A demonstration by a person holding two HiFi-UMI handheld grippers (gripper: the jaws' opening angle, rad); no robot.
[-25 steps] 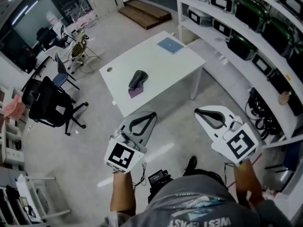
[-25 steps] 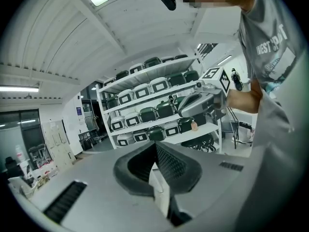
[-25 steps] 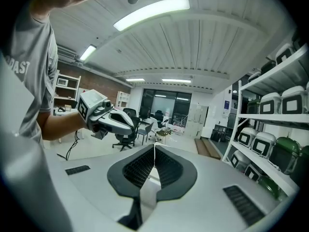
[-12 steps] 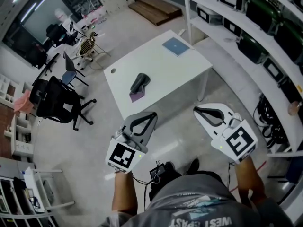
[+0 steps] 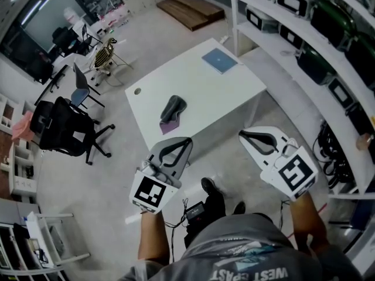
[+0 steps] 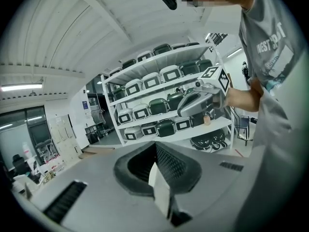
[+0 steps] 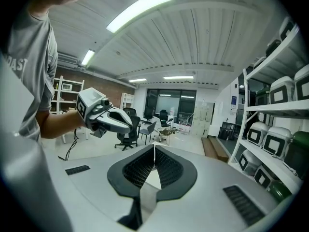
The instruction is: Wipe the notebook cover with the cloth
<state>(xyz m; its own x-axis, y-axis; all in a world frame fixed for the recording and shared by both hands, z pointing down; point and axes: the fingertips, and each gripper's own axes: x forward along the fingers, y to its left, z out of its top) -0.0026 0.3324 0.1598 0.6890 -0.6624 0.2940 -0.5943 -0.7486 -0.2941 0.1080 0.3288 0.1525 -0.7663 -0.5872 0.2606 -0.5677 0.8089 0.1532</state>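
Observation:
In the head view a white table (image 5: 199,92) stands ahead of me. A blue notebook (image 5: 220,60) lies flat near its far right corner. A dark grey cloth (image 5: 173,108) lies bunched toward the table's near left, partly over a flat purple thing (image 5: 168,124). My left gripper (image 5: 188,140) and right gripper (image 5: 241,135) hang over the floor, short of the table, both shut and holding nothing. The left gripper view shows shut jaws (image 6: 155,144) and the right gripper (image 6: 200,98) against shelving. The right gripper view shows shut jaws (image 7: 154,147) and the left gripper (image 7: 108,117).
White shelving (image 5: 304,45) with dark and white cases runs along the right. Black office chairs (image 5: 64,130) stand left of the table and a wooden platform (image 5: 187,7) lies beyond it. Cables and a small device (image 5: 193,211) lie on the floor by my feet.
The view has shifted a little, and the table now sits slightly further right and lower. A foot now shows below the grippers. Both grippers stay shut and keep their places.

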